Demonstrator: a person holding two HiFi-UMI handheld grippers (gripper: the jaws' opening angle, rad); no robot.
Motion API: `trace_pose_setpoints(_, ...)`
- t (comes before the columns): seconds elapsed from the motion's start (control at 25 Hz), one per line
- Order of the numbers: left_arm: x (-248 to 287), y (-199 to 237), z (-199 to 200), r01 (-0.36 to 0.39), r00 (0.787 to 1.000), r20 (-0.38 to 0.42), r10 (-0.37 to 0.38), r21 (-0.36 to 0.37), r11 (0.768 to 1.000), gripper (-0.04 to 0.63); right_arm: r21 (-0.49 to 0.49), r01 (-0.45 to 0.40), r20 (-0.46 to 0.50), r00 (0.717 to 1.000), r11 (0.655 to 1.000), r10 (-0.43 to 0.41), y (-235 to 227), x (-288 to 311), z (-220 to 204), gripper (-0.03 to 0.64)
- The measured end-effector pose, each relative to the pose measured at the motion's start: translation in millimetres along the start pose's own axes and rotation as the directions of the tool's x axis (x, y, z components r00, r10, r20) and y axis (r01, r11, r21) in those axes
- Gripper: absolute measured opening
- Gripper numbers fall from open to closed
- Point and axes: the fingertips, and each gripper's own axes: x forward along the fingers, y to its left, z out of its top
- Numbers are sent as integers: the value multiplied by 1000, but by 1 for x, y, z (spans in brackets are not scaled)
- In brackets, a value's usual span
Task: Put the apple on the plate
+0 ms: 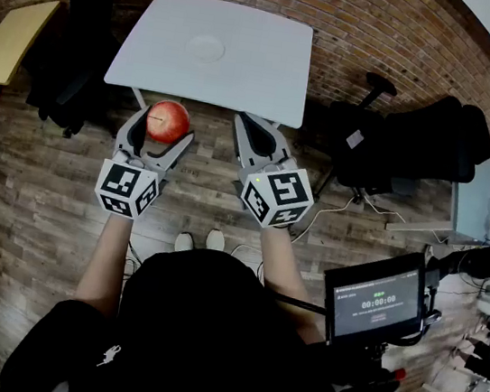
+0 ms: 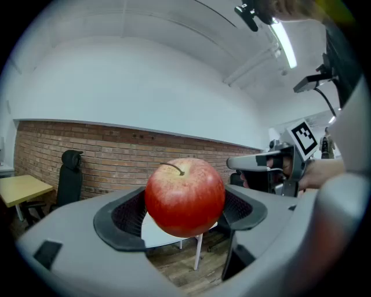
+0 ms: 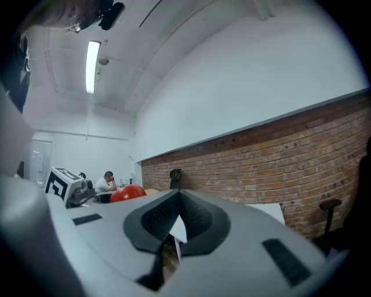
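Note:
A red apple (image 1: 171,118) is held up in the air in front of the white table (image 1: 276,49). My left gripper (image 1: 163,123) is shut on it, one black pad on each side. In the left gripper view the apple (image 2: 184,197) fills the gap between the jaws, stem up. A white plate (image 1: 206,48) lies in the middle of the table, beyond the apple. My right gripper (image 1: 253,128) hangs to the right of the apple at about the same height, shut and holding nothing. In the right gripper view (image 3: 177,217) its pads meet, and the apple (image 3: 128,193) shows off to the left.
Black office chairs stand left (image 1: 84,20) and right (image 1: 418,134) of the table. A yellow table (image 1: 13,37) is at far left, a small monitor (image 1: 374,306) at lower right. A seated person (image 3: 106,181) is far off. Wooden floor lies below.

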Motion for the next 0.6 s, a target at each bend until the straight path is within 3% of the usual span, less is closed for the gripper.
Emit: trace_pose_setpoints(0.6,3,-6,-6,5,1000,4,-5,7,1000,405,21,-56,4,998,998,56,8,-1,-3,3)
